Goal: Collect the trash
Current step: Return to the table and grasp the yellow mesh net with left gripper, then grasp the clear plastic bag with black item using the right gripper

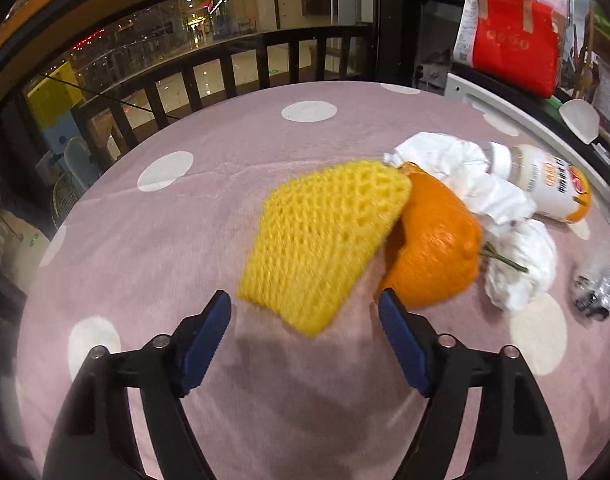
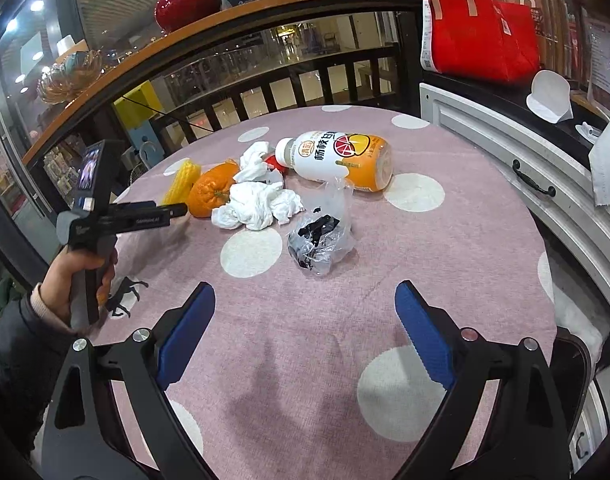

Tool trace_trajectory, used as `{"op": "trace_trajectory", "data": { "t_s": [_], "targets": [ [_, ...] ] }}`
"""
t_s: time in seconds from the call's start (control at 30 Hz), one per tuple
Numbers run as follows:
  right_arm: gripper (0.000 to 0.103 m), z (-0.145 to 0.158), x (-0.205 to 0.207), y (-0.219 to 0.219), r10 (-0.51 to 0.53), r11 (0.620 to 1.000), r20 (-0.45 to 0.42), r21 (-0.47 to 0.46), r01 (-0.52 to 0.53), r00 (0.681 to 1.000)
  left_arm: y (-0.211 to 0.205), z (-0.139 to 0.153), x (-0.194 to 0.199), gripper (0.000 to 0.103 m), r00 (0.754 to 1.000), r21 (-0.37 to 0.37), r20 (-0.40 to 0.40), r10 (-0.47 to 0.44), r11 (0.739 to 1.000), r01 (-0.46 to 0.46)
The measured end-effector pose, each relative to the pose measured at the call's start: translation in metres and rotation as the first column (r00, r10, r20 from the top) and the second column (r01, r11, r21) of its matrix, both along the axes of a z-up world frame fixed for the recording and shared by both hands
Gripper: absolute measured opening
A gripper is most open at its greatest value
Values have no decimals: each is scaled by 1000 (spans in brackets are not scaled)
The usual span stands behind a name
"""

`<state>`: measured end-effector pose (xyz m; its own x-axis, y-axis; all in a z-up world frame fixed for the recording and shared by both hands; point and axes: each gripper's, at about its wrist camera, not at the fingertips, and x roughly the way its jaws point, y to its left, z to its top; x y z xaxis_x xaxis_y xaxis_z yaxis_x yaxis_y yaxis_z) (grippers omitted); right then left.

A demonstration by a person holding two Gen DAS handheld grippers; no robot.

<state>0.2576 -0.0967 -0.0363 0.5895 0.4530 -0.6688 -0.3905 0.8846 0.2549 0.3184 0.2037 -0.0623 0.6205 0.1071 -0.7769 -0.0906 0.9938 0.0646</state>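
From the left wrist, the wide-open, empty left gripper [image 1: 305, 322] faces a soft, light foam net [image 1: 325, 240] leaning on an orange [image 1: 437, 248], best pinched at its near edge; from the right wrist, the right gripper [image 2: 305, 312] gapes empty before a crinkly plastic wrapper [image 2: 321, 236] mid-tabletop [image 2: 465, 264].

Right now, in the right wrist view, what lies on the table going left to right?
Yellow foam net → orange → crumpled tissues → clear plastic wrapper → drink bottle.
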Motion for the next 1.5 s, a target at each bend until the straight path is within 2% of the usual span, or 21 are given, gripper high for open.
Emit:
{"op": "trace_trajectory", "data": {
  "t_s": [0.1,0.17,0.23,0.37,0.43,0.53,0.6,0.7,0.93,1.17,1.5],
  "targets": [
    [90,-3,8,8,7,1000,-3,-20,-7,1000,5,0,8,53,1000,-19,-2,4,1000,-4],
    [90,-3,13,13,10,1000,-7,-18,-10,1000,9,1,8,33,1000,-34,8,13,999,-12],
    [90,-5,21,21,16,1000,-16,-14,-16,1000,11,3,4,19,1000,-53,19,18,998,-17],
    [90,-11,42,38,-3,999,-26,-47,2,1000,15,9,-10,11,999,-102,44,24,995,-19],
    [87,-18,54,46,-29,996,-35,-85,26,999,19,16,-21,11,997,-130,72,36,991,-26],
    [73,-29,71,52,-73,987,-74,-148,61,995,21,27,-40,11,993,-155,108,45,988,-28],
    [58,-35,77,52,-74,986,-97,-157,58,993,19,32,-50,10,991,-159,125,43,987,-23],
    [50,-36,75,48,-66,989,-99,-140,51,993,16,36,-62,10,990,-180,138,36,984,-11],
    [46,-21,50,31,-53,994,-61,-96,47,997,-4,34,-83,10,991,-221,135,8,975,22],
    [46,-3,10,5,-27,995,-1,-91,27,1000,-41,45,-114,10,982,-222,183,-49,971,90],
    [46,20,-43,-47,-48,996,68,-65,52,997,-105,57,-146,10,960,-251,223,-170,942,224]
  ]
}}
